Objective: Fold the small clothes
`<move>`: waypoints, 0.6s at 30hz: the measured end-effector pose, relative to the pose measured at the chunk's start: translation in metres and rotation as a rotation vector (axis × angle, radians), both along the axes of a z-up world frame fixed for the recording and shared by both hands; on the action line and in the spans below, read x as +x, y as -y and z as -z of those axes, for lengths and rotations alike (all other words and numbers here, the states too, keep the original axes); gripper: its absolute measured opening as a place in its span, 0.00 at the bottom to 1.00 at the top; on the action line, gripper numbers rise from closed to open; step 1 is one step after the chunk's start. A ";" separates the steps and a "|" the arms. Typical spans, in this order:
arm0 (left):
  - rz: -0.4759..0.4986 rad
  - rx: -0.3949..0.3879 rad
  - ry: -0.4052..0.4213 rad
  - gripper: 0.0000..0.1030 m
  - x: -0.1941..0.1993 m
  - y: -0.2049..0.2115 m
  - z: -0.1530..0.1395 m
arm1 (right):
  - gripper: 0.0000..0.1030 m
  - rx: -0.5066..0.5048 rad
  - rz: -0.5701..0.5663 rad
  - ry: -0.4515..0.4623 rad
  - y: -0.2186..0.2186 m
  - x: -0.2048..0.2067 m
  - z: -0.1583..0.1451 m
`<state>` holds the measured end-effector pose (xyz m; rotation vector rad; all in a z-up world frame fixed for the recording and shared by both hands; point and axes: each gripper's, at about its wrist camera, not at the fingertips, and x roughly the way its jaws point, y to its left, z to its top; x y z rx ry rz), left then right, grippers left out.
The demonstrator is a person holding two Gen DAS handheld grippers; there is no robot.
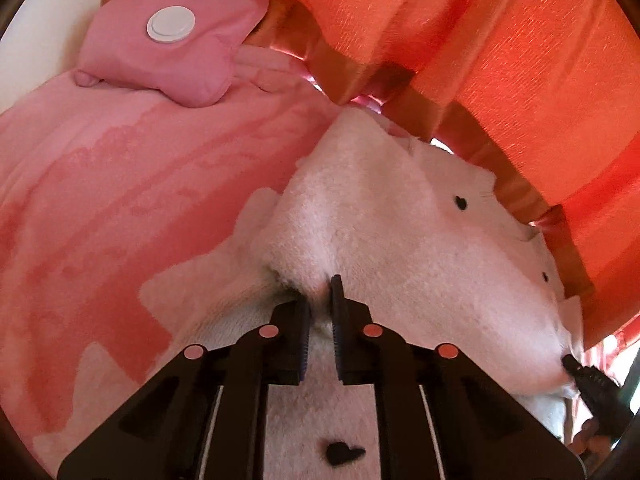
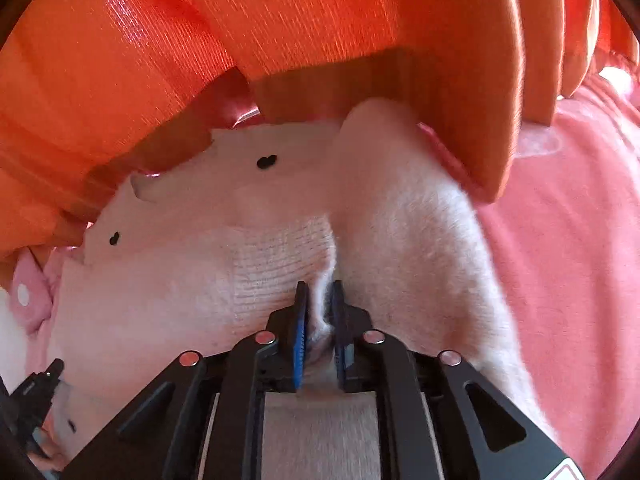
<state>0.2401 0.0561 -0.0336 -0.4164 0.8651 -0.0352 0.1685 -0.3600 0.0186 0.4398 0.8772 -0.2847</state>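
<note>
A small white fluffy knit garment [image 1: 420,240] with little black heart marks lies on a pink blanket [image 1: 120,200]. My left gripper [image 1: 320,304] is shut on a pinched fold of the white garment. In the right wrist view the same white garment [image 2: 240,248] is bunched up, and my right gripper [image 2: 320,312] is shut on a tuft of it squeezed between its blue pads. The right gripper's tip [image 1: 576,372] pokes into the garment's edge at the lower right of the left wrist view. The left gripper's tip [image 2: 52,372] shows at the lower left of the right wrist view.
An orange curtain [image 1: 480,40] with a tan hem hangs close behind the garment. A pink cushion [image 1: 172,60] with a white round disc sits at the back left on the blanket. More pink blanket [image 2: 560,240] spreads to the right.
</note>
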 end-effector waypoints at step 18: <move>0.215 -0.133 -0.324 0.66 -0.186 -0.071 0.001 | 0.57 0.337 -0.294 -0.420 -0.009 -0.259 0.026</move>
